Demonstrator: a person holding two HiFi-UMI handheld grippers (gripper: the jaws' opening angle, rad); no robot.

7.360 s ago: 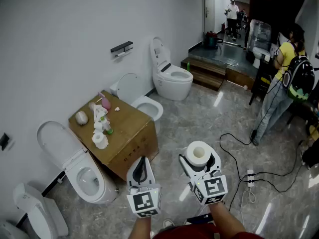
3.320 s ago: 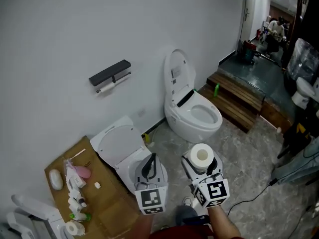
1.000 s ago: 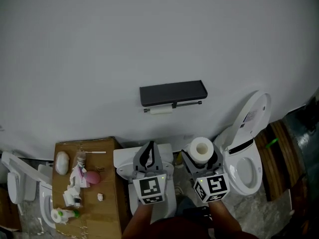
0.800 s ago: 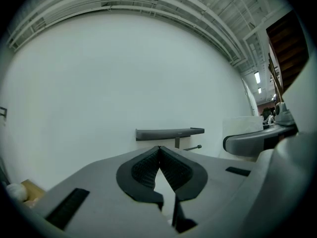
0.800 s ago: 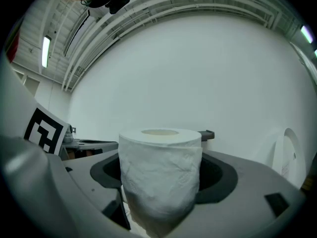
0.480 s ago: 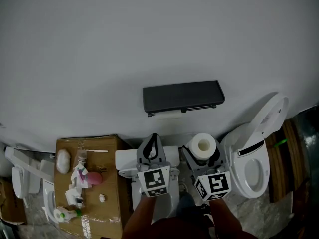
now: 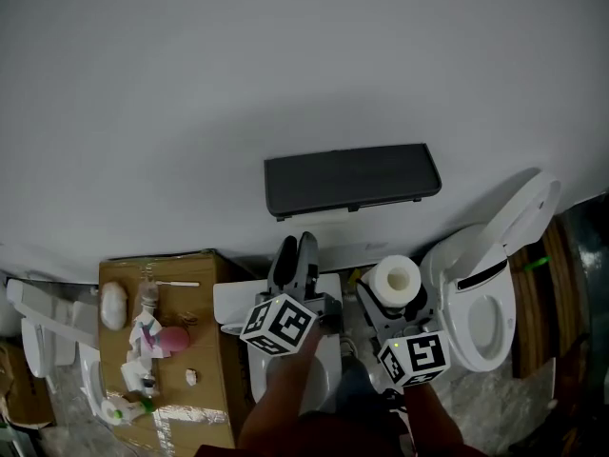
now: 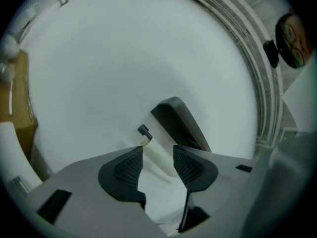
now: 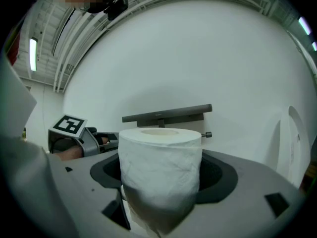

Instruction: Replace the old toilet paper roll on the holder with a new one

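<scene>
Jaws of right gripper (image 7: 396, 300) clamp new roll (image 9: 161, 162); holder (image 7: 352, 179) bears old roll (image 8: 154, 151).

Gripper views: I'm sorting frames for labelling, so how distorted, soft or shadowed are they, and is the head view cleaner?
Left gripper view: heavy fisheye, black corners, whole frame soft. Right gripper view: same bowing and dark rim; the new roll fills the foreground, its lower half in shadow, the holder behind fairly crisp. Head view: soft light, no glare, milder curvature.
</scene>
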